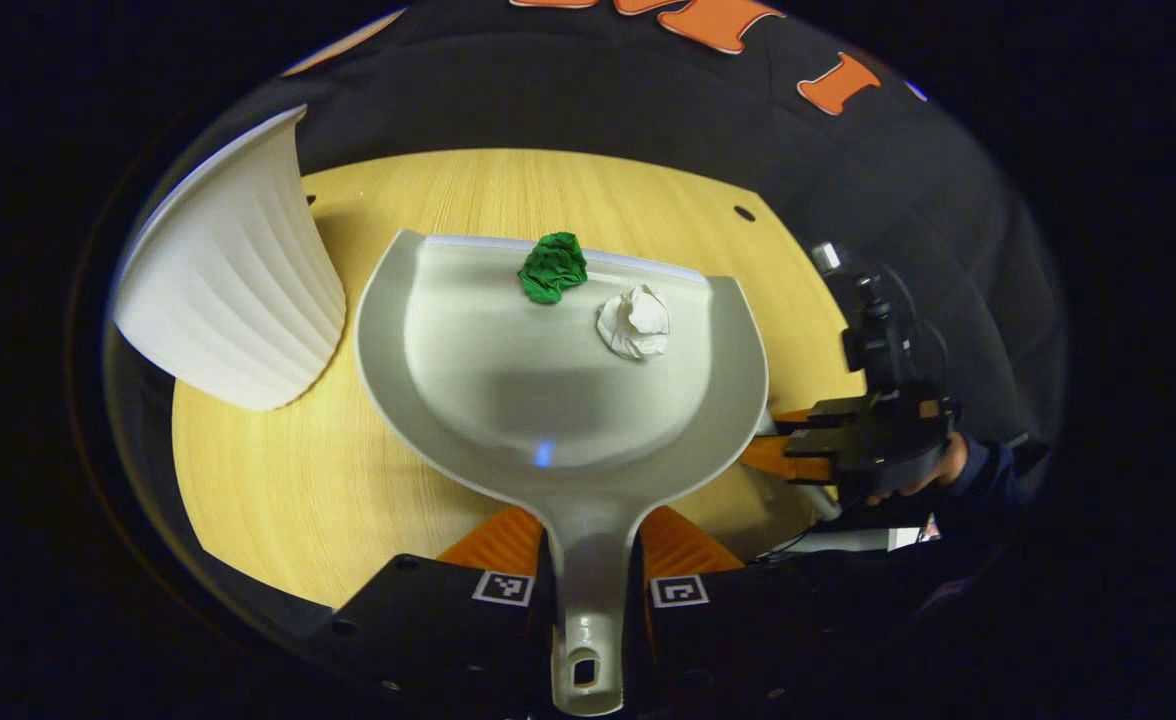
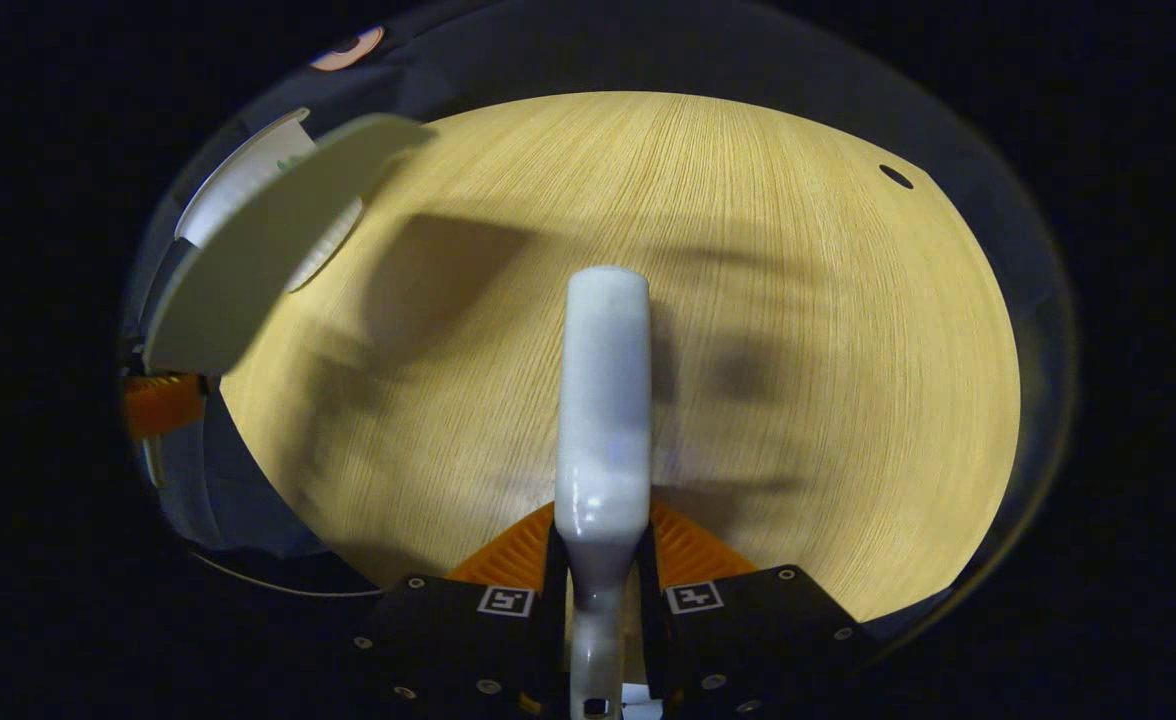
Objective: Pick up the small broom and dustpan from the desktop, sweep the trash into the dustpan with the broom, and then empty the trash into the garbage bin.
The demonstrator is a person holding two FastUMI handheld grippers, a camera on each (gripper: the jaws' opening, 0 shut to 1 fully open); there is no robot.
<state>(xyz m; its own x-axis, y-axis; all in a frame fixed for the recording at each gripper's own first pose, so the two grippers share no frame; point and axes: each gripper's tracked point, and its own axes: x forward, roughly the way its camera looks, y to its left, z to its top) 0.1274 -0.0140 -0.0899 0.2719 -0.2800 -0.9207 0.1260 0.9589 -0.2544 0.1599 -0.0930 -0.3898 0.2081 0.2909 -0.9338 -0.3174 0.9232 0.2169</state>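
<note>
Grey dustpan (image 1: 568, 380) sat clenched by its handle in my left gripper (image 1: 588, 560), green wad (image 1: 553, 267) and white wad (image 1: 634, 322) inside, beside the white bin (image 1: 238, 290). My right gripper (image 2: 600, 575) grasped the broom (image 2: 603, 400) above the wooden desktop (image 2: 798, 350).

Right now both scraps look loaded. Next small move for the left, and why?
Probably carry the dustpan over the white bin and tip it. The green wad and white wad already lie in the pan; the left gripper clamps its handle, and the bin stands just beside it.
</note>
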